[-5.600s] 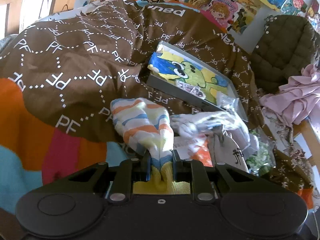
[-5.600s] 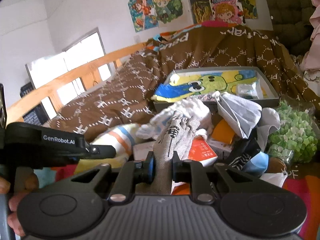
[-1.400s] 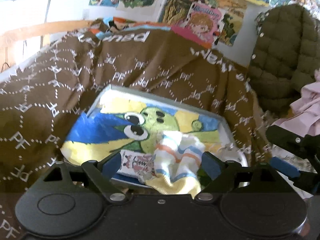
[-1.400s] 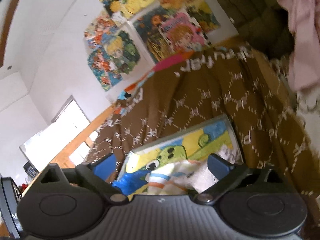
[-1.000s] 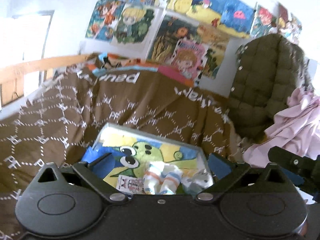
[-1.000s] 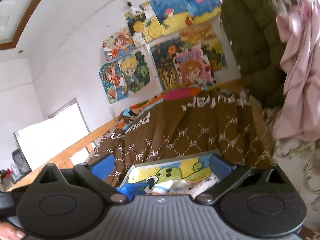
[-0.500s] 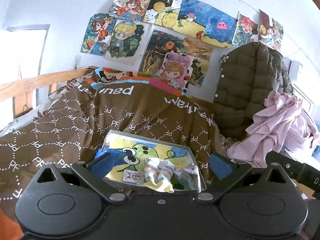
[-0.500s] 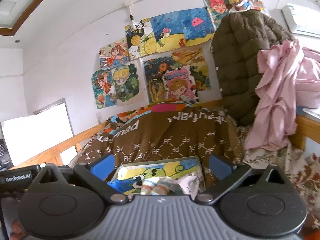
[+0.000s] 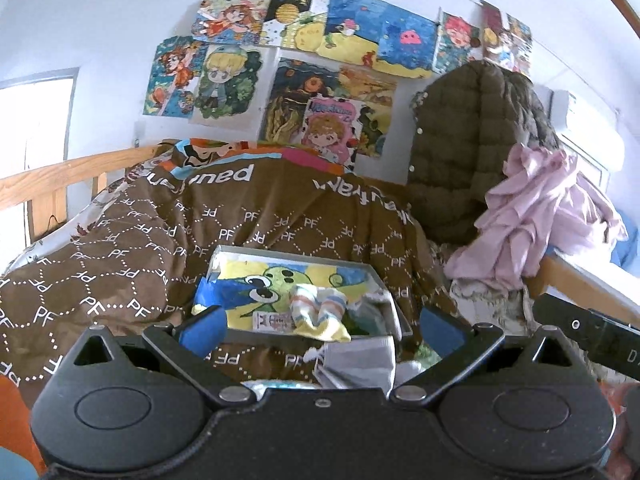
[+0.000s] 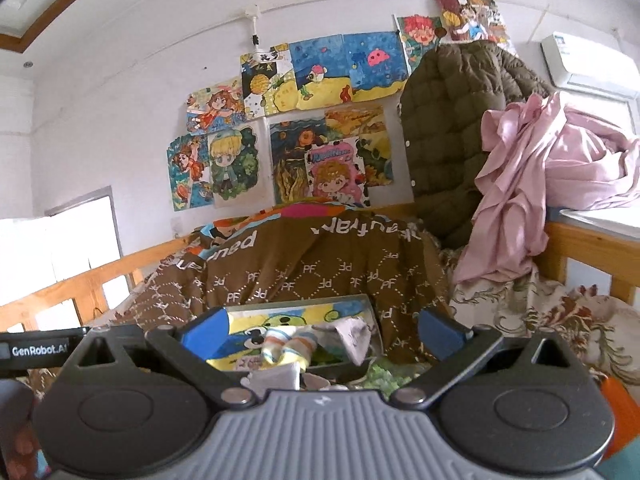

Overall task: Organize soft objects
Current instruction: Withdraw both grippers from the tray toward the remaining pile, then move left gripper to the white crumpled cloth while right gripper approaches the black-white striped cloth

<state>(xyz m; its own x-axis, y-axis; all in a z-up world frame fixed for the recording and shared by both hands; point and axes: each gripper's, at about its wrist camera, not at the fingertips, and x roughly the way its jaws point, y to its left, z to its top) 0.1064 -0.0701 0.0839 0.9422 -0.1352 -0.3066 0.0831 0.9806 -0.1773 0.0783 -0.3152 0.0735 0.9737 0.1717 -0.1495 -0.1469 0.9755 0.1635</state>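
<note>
A grey shallow box (image 9: 236,255) with a frog-print lining lies on the brown bed cover. A striped sock (image 9: 316,312) rests inside it near the front edge; it also shows in the right wrist view (image 10: 286,346). A grey patterned cloth (image 10: 352,336) lies beside the sock in the box. My left gripper (image 9: 320,326) is open and empty, held back from and above the box. My right gripper (image 10: 322,330) is open and empty, also back from the box. A pale grey cloth (image 9: 356,364) lies just in front of the box.
The brown "PF" cover (image 9: 132,248) drapes the bed. A dark quilted jacket (image 9: 472,152) and a pink garment (image 9: 548,208) hang at the right. A wooden rail (image 9: 44,184) runs along the left. A green crinkled bag (image 10: 384,374) lies right of the box.
Both grippers have drawn back and up from the box, so it looks smaller. The sock and cloth, let go earlier, stay in the box.
</note>
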